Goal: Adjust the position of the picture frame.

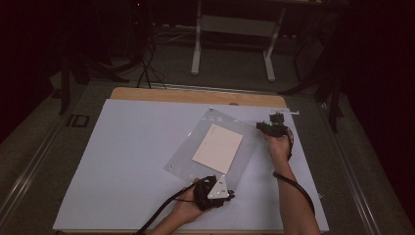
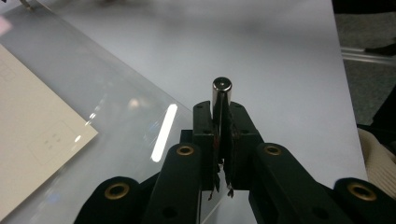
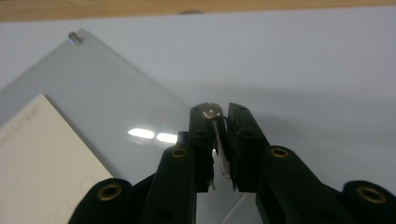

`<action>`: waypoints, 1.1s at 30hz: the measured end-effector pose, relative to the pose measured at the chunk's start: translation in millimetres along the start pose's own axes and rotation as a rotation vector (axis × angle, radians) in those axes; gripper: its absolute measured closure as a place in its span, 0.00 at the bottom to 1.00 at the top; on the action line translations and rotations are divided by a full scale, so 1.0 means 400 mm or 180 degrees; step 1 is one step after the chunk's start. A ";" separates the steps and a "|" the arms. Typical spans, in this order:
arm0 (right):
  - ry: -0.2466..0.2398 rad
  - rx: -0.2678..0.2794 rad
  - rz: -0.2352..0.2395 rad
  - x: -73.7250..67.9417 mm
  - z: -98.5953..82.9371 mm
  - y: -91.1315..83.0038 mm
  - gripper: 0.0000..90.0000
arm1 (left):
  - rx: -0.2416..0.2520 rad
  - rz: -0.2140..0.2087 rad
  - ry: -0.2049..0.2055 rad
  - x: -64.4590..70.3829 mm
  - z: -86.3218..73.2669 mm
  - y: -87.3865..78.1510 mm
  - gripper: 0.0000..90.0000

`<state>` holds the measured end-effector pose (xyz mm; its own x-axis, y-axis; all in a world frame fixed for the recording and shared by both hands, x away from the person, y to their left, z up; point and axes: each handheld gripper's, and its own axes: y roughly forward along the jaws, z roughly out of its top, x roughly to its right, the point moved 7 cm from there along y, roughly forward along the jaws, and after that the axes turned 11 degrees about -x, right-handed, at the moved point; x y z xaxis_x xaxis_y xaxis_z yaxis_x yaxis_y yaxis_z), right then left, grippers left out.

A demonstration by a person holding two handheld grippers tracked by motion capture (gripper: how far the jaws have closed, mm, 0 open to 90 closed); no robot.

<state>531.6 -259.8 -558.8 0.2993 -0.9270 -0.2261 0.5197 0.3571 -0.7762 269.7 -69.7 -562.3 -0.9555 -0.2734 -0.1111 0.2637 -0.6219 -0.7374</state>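
- I take this for a lab or test room, dimly lit.
- My worktable [image 1: 78, 196] is a wooden bench under a plain white sheet.
- Behind it: grey carpet, a white desk frame [image 1: 235, 29], cables [image 1: 147, 68] trailing across the floor, black stand legs [image 1: 73, 68].

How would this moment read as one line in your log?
left gripper: shut on metal pin | right gripper: shut on second pin | clear sheet: flat, card on it

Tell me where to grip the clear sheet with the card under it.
Pinch a bare edge or corner of the clear sheet, coming in low from the side. It lies flat and thin, so nothing else offers a hold. Both grippers, left gripper and right gripper, already hold small metal pins.
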 end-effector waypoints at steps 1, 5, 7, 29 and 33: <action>-0.0032 -0.0008 0.0020 -0.013 0.007 0.002 0.90 | -0.0006 0.0014 0.0024 0.003 -0.001 -0.007 0.94; -0.0165 0.0020 0.0202 -0.096 0.044 0.023 0.88 | -0.0036 0.0113 0.0073 0.018 -0.006 -0.021 0.94; -0.0214 0.0015 0.0293 -0.138 0.059 0.036 0.88 | -0.0103 0.0202 0.0135 0.026 -0.013 -0.026 0.94; -0.0574 -0.0502 0.0988 -0.479 0.075 0.203 0.78 | -0.0104 0.0012 -0.0006 0.017 -0.008 0.031 0.93; -0.0963 -0.0549 0.0826 -0.462 0.057 0.171 0.62 | -0.0096 -0.0079 -0.0043 0.008 -0.029 0.019 0.72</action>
<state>530.2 -61.2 -556.6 0.6367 -0.7245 -0.2640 0.2628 0.5257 -0.8091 267.0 -66.9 -576.0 -0.9597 -0.2682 -0.0836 0.2356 -0.6061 -0.7597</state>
